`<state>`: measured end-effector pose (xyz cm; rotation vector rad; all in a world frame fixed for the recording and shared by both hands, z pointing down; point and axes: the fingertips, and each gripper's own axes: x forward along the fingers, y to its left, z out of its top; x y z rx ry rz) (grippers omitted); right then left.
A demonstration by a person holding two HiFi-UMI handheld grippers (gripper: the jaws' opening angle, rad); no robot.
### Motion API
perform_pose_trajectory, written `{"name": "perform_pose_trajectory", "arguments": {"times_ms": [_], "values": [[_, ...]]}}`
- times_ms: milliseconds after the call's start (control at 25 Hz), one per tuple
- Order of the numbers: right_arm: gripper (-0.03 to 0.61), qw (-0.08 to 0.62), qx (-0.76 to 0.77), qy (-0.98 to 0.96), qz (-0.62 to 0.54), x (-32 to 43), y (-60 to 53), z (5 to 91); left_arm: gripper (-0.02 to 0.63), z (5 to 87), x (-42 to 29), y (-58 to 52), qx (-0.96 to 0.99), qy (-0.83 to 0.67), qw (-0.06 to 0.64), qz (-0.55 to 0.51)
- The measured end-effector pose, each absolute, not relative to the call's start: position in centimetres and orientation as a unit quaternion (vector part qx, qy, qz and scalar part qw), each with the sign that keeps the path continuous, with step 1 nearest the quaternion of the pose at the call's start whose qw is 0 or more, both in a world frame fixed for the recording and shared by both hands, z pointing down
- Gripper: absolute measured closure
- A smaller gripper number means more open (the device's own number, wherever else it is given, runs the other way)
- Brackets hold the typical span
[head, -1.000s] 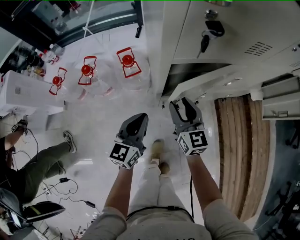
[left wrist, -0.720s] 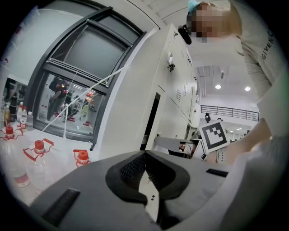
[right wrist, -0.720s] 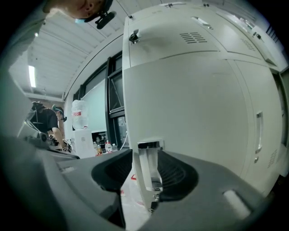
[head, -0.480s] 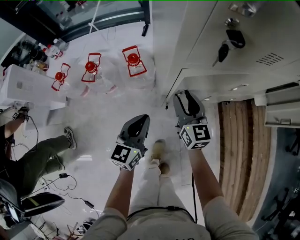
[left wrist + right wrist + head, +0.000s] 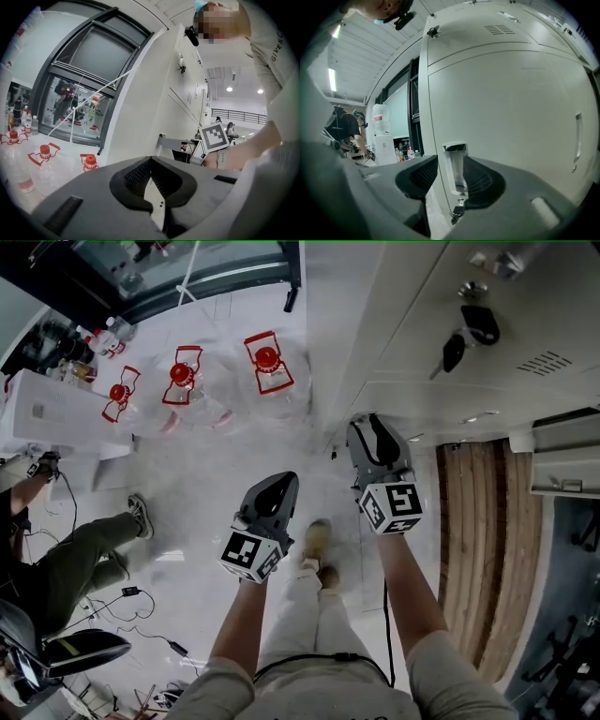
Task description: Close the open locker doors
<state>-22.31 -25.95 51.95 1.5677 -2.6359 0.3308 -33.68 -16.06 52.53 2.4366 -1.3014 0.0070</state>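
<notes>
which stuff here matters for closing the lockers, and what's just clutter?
Job:
- locker door
- its recessed handle
- key hanging below it

Clutter:
- red-capped water jugs
- floor cables
- seated person's leg

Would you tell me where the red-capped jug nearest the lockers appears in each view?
Head view: top centre, the jug left of the lockers.
Left gripper view: lower left, near the lockers' foot.
Right gripper view: not in it.
Shared landmark: the white lockers, in all three.
</notes>
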Motion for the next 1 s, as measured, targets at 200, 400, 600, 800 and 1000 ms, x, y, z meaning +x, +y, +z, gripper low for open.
{"name": "perform_pose_trajectory", "arguments": {"times_ms": [200, 400, 600, 800, 1000], "values": [[0.413, 0.016, 0.497, -0.859, 0.118, -22.3, -25.9, 51.9, 0.615, 52.8, -33.3, -16.1, 0.868, -0.458, 0.193, 0.003], [0.413, 0.009, 0.483, -0.867, 0.122, -22.6, -24.9, 51.6, 0.615, 52.7, -32.3, -15.8, 0.873, -0.446, 0.197, 0.005], [0.419, 0.006, 0.486, -0.866, 0.114, -21.7, -23.6, 50.7, 0.615, 52.1, -31.2, -15.4, 0.881, -0.433, 0.191, 0.008], [0.436, 0.006, 0.495, -0.863, 0.104, -19.7, -21.2, 49.4, 0.615, 51.5, -29.4, -14.3, 0.893, -0.416, 0.174, 0.007], [0.469, 0.006, 0.516, -0.851, 0.098, -16.3, -17.3, 47.9, 0.615, 49.9, -26.4, -12.6, 0.905, -0.392, 0.167, 0.004]]}}
